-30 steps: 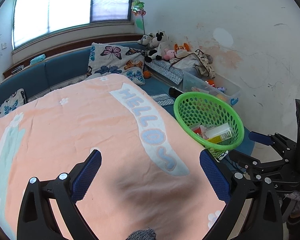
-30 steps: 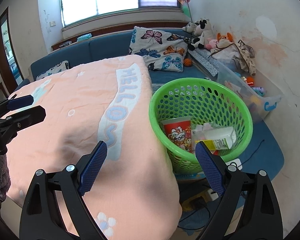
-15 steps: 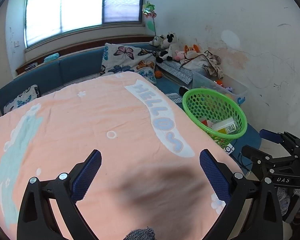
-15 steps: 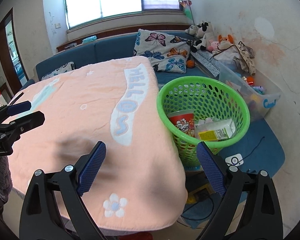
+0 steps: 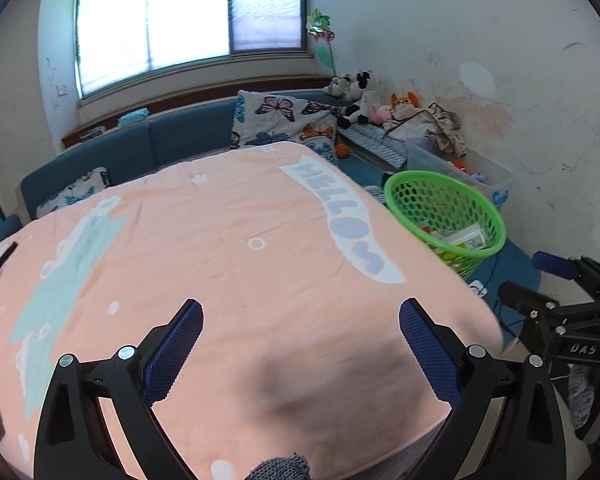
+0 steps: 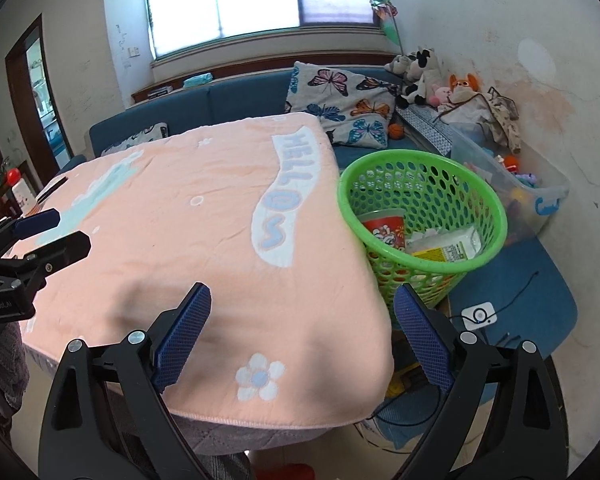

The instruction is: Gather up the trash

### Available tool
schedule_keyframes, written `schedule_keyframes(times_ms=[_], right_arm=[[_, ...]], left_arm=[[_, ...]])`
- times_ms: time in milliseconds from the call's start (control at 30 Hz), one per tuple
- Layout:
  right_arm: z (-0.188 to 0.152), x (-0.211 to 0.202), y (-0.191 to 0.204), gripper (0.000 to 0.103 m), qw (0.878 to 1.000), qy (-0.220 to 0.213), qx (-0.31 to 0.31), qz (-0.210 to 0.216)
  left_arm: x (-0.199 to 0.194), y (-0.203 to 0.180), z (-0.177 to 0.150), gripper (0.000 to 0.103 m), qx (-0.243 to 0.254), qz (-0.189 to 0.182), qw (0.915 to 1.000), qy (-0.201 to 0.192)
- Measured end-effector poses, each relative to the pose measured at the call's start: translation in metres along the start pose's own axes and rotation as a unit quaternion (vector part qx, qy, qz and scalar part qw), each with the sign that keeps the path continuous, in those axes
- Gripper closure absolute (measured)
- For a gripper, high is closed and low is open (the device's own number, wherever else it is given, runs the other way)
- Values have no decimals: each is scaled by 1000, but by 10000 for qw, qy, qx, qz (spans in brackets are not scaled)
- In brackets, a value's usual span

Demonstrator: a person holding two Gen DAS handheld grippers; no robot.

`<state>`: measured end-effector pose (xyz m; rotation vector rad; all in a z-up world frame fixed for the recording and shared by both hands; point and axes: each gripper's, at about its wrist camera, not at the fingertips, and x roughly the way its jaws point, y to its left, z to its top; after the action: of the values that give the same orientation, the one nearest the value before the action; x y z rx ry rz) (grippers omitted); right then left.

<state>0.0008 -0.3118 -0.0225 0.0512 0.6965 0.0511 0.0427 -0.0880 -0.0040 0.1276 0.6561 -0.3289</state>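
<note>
— Hovering wide open, empty: left gripper (image 5: 300, 344) and right gripper (image 6: 302, 332), bottom centre.
— Trash (image 6: 446, 242)?
— Lying inside basket (image 6: 420, 160), right of frame, beside blanket (image 6: 204, 248).

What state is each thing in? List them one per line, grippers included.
left gripper: open, empty, over the blanket
right gripper: open, empty, over the blanket's corner
green basket: upright beside the table, partly filled
red cup: inside the basket, leaning
white carton: lying inside the basket
pink blanket: spread flat over the table
</note>
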Motion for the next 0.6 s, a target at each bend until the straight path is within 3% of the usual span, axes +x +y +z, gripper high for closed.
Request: schedule_keyframes(times_ms=[600], right_arm=[[-4, -4, 16, 8, 9994, -104, 47, 333]], left_arm=[[-15, 22, -22, 8, -333, 462, 9983, -131]])
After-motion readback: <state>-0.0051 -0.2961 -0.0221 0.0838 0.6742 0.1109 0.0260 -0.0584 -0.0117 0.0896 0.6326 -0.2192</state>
